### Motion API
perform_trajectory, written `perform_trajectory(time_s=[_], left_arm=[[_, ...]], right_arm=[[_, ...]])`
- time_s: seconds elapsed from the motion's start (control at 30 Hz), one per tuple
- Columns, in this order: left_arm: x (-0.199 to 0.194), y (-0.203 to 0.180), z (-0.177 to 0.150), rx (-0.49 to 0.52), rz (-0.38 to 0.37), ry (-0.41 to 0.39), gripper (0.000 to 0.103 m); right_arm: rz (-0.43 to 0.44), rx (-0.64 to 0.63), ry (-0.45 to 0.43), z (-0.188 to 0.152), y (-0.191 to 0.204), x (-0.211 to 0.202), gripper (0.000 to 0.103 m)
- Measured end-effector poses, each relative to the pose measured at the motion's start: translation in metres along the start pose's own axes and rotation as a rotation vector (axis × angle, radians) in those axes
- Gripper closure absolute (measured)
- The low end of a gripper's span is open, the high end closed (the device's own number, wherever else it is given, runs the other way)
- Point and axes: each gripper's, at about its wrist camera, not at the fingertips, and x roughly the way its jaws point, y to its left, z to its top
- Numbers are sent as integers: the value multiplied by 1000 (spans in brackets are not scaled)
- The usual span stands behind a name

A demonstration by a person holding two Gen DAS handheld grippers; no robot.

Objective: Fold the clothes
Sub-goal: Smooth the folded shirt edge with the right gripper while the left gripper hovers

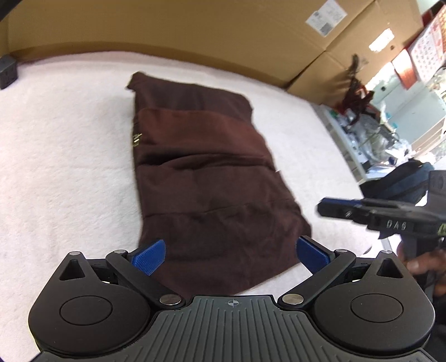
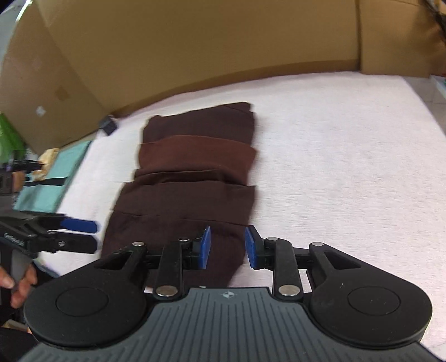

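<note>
Lay folded into a long brown strip, the garment point(image 1: 211, 178), flat on the white cover point(image 1: 64, 156), running away from both cameras toward the cardboard boxes point(image 1: 172, 25) at the far edge. Showed several cross bands where layers overlapped, a lighter brown band sitting across the upper middle. Carried a small gold mark on its left edge in the left wrist view.

Hung over the near end of the garment, the left gripper point(image 1: 231, 254), jaws spread wide, blue pads point(image 1: 149, 256) well apart, nothing between them but cloth below. Could not tell whether the pads touched the fabric.

Hovered at the near right corner of the garment, the right gripper point(image 2: 227, 246), jaws parted by a narrower gap, holding nothing; pads just above or at the cloth, contact unclear. Appeared from the side in the left wrist view at the right, blurred, off the garment's right edge, with a hand point(image 1: 423, 267) on its handle.

Appeared likewise in the right wrist view, the left gripper at the far left, beside the garment's left edge, fingers of a hand point(image 2: 19, 281) below it.

Sat near the far left corner of the cover, a small dark block point(image 1: 8, 71). Lay beyond the cover's left side in the right wrist view, a teal cloth point(image 2: 53, 181). Stood cluttered and blurred past the cover's right side, shelves point(image 1: 390, 119).
</note>
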Motion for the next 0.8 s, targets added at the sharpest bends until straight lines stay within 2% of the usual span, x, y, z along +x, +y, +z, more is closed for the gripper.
perform_trajectory(time_s=[0.07,0.13,0.17,0.23,0.27,0.33,0.43,0.47,0.57,0.63,0.73,0.8], left_arm=[[13,2,10,-19,-11,-18,0],[30,8,19,-54,-30,-25,0],[41,14,22,-64,-30,-7,0],[53,22,27,-67,-36,10,0],[55,24,29,-59,-42,10,0],[54,28,33,-67,-46,12,0],[28,30,36,-75,38,-68,0],[18,31,38,-75,67,-99,0],[28,32,39,-78,31,-85,0],[35,33,40,-79,7,-75,0],[45,34,41,-82,-29,-61,0],[52,34,41,-83,-52,-52,0]], right_arm=[[45,5,7,2,9,11,65],[69,20,47,5,13,30,56],[81,45,77,4,11,42,56],[90,66,110,3,6,61,57],[76,53,95,2,3,64,68],[32,85,76,3,-5,61,74],[-45,134,40,4,-19,45,74],[-62,145,26,4,-23,39,70],[-60,163,-16,5,-28,20,70],[-29,149,-30,10,-22,17,69],[23,98,-9,19,-6,33,60],[32,60,35,20,3,53,57]])
